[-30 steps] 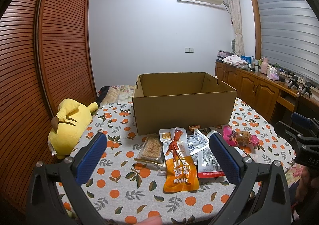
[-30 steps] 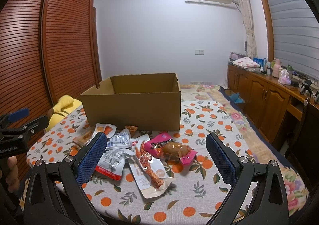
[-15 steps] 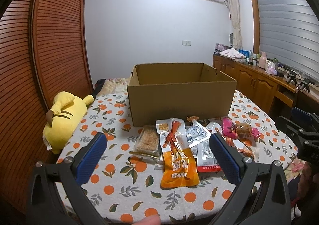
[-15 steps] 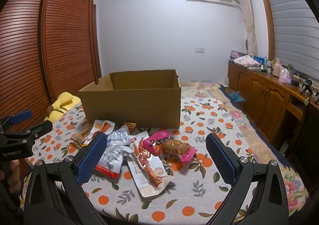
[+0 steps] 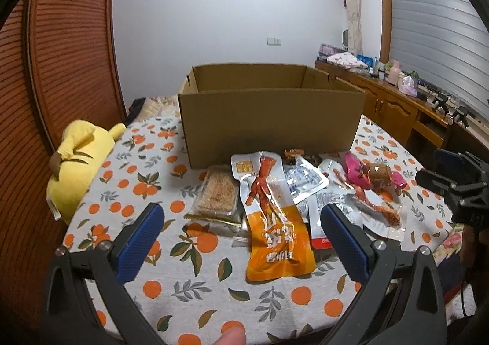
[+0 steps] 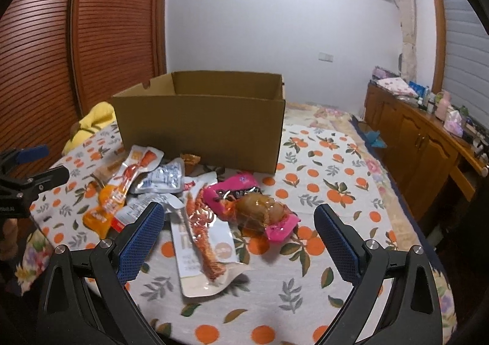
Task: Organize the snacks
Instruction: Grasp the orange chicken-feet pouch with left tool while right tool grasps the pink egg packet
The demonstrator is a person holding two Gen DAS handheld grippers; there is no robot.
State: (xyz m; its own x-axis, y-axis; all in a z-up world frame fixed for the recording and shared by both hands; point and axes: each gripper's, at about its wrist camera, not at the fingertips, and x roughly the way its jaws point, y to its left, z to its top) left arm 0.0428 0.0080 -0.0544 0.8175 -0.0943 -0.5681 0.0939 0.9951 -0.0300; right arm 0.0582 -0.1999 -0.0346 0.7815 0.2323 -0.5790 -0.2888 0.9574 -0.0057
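Observation:
An open cardboard box (image 5: 269,119) stands on the table, also in the right wrist view (image 6: 201,128). Several snack packets lie in front of it: an orange chicken-foot packet (image 5: 275,222), a clear pack of brown floss cake (image 5: 218,196), silver sachets (image 5: 302,180), a pink-wrapped egg snack (image 5: 371,175) (image 6: 253,206) and a white packet with a red strip (image 6: 201,241). My left gripper (image 5: 240,241) is open above the orange packet. My right gripper (image 6: 238,238) is open above the white and pink packets. Both are empty.
A yellow plush toy (image 5: 79,161) lies at the table's left edge. The orange-print tablecloth (image 5: 195,277) covers the table. A wooden wardrobe (image 6: 76,39) stands left. A low cabinet (image 6: 421,143) with clutter runs along the right wall.
Both grippers have moved forward and tilted down toward the packets, which now look larger and lower in view. Both stay open. Nothing on the table has moved.

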